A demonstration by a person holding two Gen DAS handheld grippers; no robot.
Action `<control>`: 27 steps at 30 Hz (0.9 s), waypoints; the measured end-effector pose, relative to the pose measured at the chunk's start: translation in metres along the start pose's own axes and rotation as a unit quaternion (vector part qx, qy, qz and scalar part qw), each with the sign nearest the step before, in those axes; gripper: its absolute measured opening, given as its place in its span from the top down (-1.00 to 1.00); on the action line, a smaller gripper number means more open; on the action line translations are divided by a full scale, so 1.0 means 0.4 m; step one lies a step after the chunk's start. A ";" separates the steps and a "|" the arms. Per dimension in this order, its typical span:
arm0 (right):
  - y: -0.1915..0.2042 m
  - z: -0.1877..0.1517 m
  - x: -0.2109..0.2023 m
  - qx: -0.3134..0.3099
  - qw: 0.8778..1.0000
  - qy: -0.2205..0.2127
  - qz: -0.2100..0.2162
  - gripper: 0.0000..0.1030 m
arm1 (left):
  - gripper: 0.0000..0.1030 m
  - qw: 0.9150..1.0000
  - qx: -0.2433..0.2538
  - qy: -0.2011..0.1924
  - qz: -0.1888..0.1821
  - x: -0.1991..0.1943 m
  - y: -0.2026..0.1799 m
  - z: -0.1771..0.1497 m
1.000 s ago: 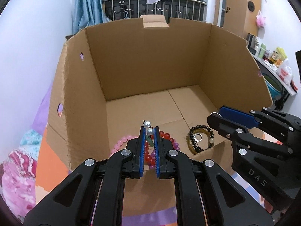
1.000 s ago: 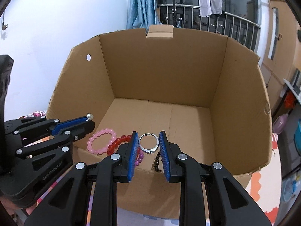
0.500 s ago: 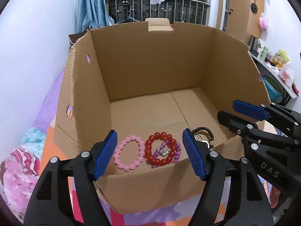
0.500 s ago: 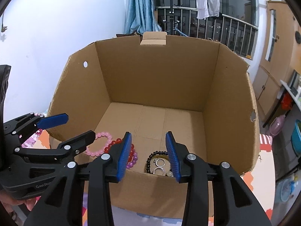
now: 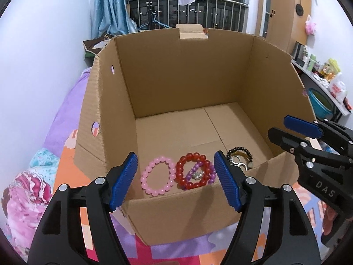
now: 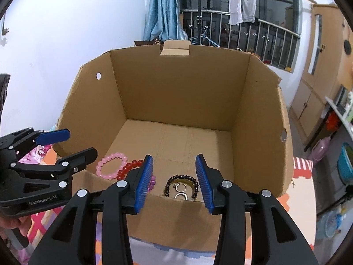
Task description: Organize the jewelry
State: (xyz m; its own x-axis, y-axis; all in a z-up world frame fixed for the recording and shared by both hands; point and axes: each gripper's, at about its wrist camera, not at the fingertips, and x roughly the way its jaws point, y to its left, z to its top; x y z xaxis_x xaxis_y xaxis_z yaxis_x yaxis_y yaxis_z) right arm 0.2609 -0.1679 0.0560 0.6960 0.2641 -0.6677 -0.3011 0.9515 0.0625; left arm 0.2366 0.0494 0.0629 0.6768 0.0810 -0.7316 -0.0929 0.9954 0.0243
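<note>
Both grippers hang spread and empty above the box's (image 5: 167, 212) near wall. The red bracelet (image 5: 192, 171) lies flat just beyond the left gripper (image 5: 175, 184), between its fingers. The black bracelet (image 6: 182, 186) with the rings (image 6: 180, 190) sits likewise ahead of the right gripper (image 6: 174, 182).

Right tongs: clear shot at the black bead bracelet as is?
Probably yes. The right tongs are open and empty above the box's low front wall, with the black bead bracelet framed between the fingers. Two silver rings lie inside its loop.
</note>
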 end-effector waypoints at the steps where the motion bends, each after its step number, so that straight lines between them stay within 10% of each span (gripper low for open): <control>1: -0.003 0.001 -0.002 0.001 1.000 -0.001 -0.001 0.22 | -0.35 1.000 0.001 -0.001 0.003 -0.002 -0.001 0.000; 27: -0.014 0.001 0.003 0.004 1.000 0.005 0.003 0.22 | -0.35 1.000 -0.003 0.003 -0.006 -0.012 0.009 -0.001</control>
State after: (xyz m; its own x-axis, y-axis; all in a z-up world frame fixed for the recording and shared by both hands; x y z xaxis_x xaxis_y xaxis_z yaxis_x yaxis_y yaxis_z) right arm 0.2639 -0.1728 0.0552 0.6874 0.2676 -0.6752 -0.2992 0.9514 0.0724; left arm 0.2329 0.0525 0.0663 0.6733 0.0683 -0.7362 -0.0893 0.9959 0.0106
